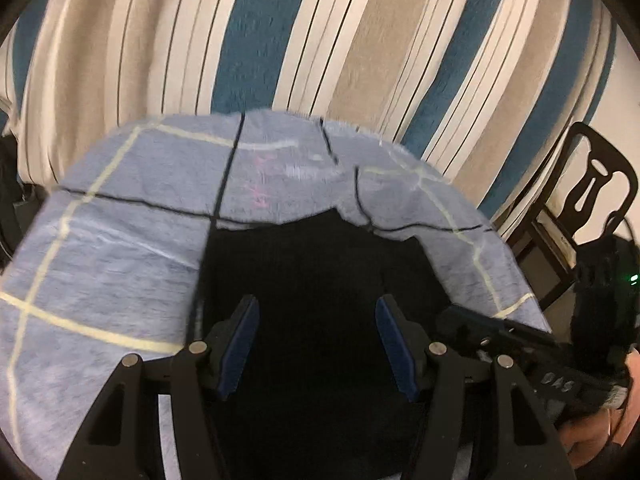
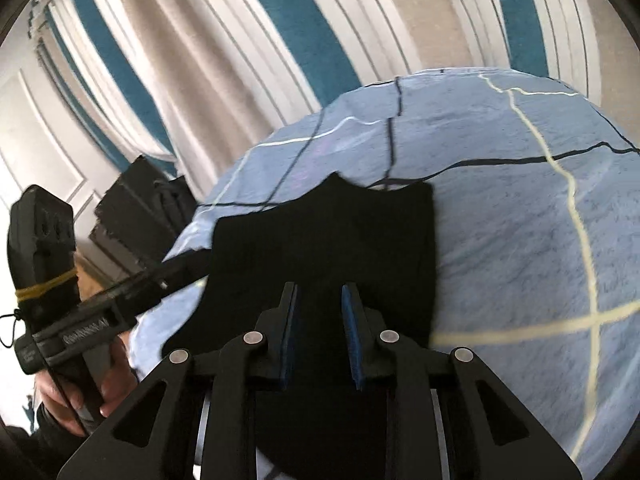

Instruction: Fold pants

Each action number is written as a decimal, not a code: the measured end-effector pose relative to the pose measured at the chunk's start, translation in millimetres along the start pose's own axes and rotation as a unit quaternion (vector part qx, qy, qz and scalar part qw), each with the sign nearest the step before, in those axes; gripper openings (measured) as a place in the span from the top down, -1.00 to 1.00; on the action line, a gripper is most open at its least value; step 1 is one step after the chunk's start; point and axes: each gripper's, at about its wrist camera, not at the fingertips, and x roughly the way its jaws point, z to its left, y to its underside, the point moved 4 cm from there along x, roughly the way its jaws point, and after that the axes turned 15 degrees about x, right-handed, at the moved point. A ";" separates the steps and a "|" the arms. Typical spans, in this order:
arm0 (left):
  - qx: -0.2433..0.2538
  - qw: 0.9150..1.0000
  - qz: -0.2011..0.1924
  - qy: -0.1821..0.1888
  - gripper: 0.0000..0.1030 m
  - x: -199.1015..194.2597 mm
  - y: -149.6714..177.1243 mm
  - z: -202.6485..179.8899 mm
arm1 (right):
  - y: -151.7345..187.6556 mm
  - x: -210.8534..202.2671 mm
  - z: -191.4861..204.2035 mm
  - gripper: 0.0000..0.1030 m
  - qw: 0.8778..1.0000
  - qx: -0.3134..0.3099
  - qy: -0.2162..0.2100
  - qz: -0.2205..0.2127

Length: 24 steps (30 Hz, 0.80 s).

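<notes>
black, matte pants point(image 2: 328, 240), folded into a flat block with a notched far edge, lying on a fuzzy pale-blue blanket point(image 2: 520, 220) crossed by black and cream lines. left gripper point(image 1: 316, 340) spread wide above the dark cloth, gripping nothing. right gripper point(image 2: 319, 326) narrowly parted, empty. beyond, teal, beige and white striped fabric point(image 1: 320, 32); black chair point(image 1: 592, 200).

Blue checked blanket point(image 2: 520, 240) lies bare right of the black pants point(image 2: 340, 232). Left gripper point(image 2: 188, 268) crowds their left edge. Black boxes point(image 2: 136, 208) and a black chair point(image 1: 576, 216) flank; striped curtain point(image 1: 280, 40) behind.
</notes>
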 end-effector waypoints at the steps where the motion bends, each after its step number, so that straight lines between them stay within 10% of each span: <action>1: -0.005 1.000 0.011 -0.005 -0.23 9.5 4.0 4.0 | -2.5 3.2 -4.0 0.56 1.000 0.003 0.005 0.000; 16: -0.063 0.997 0.019 -0.038 -0.37 -4.9 32.9 54.7 | -13.8 -15.4 -54.4 0.43 0.998 0.056 0.034 -0.008; 24: -0.086 0.996 0.031 0.007 -0.37 -19.1 50.0 46.3 | 6.1 -20.6 -57.0 0.18 0.997 0.068 0.007 0.025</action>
